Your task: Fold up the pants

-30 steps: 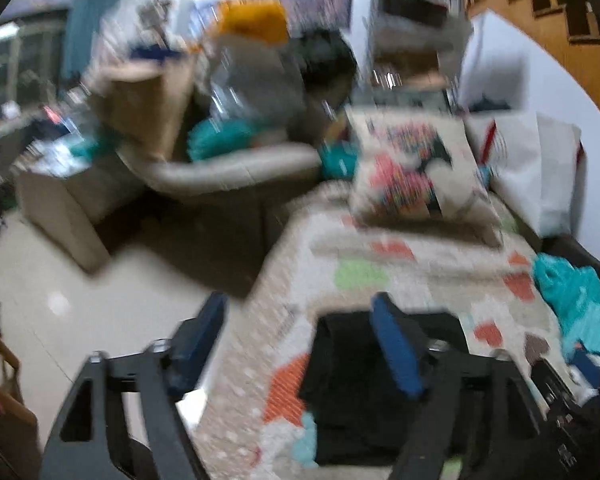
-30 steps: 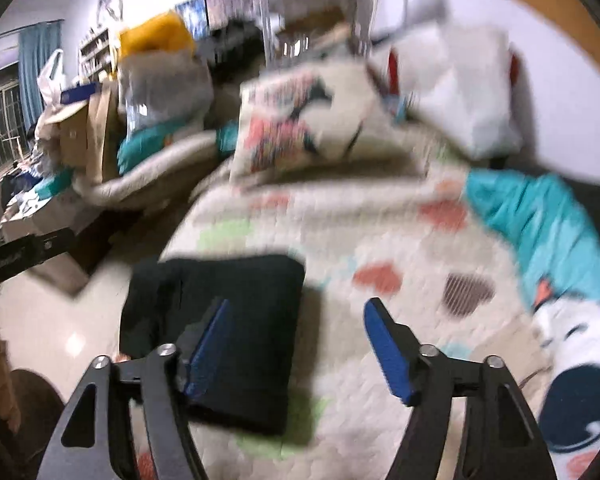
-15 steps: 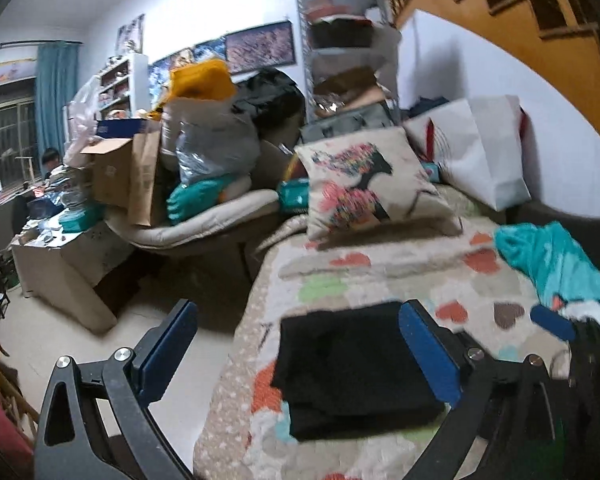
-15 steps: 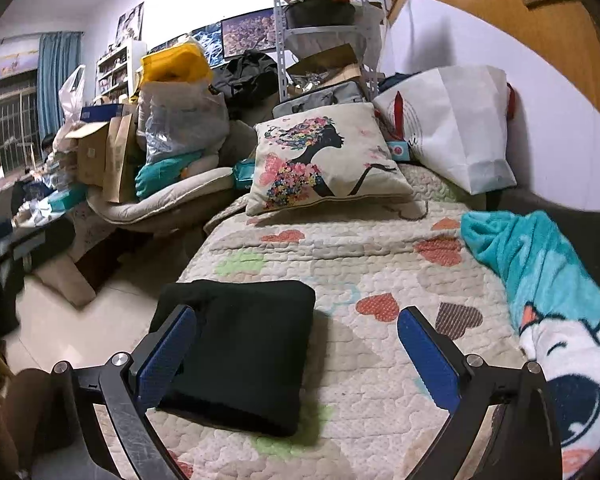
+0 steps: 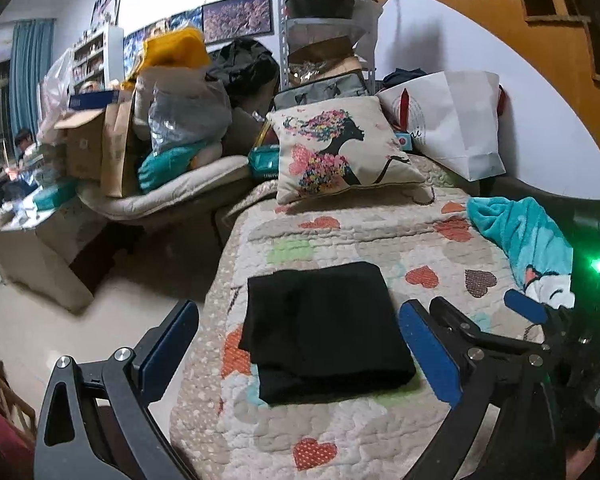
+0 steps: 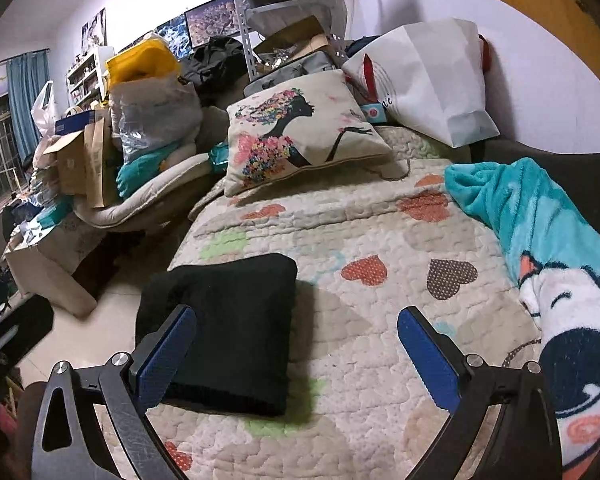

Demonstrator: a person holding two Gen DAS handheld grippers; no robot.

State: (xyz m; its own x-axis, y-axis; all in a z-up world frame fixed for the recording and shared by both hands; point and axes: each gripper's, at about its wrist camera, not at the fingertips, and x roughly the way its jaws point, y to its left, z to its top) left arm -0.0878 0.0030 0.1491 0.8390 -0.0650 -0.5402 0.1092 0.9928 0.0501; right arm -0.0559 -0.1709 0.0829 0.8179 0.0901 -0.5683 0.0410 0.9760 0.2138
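The black pants [image 5: 324, 330] lie folded into a neat rectangle on the heart-patterned quilt [image 5: 380, 240], near its left edge. They also show in the right wrist view [image 6: 228, 320]. My left gripper [image 5: 300, 354] is open and empty, held above and just in front of the pants. My right gripper [image 6: 296, 354] is open and empty, over the quilt to the right of the pants; its left finger overlaps the pants' near corner in view. The right gripper also shows at the right of the left wrist view [image 5: 540, 320].
A printed cushion [image 5: 340, 152] and a white paper bag [image 5: 456, 120] stand at the far end of the bed. A teal blanket [image 6: 540, 232] lies along the right side. Boxes and bags [image 5: 140, 120] pile on a chair to the left, beside bare floor [image 5: 60, 320].
Both grippers have pulled back and risen from the pants, and their jaws have opened wider. The views went from blurred to steady. The folded pants have not moved.
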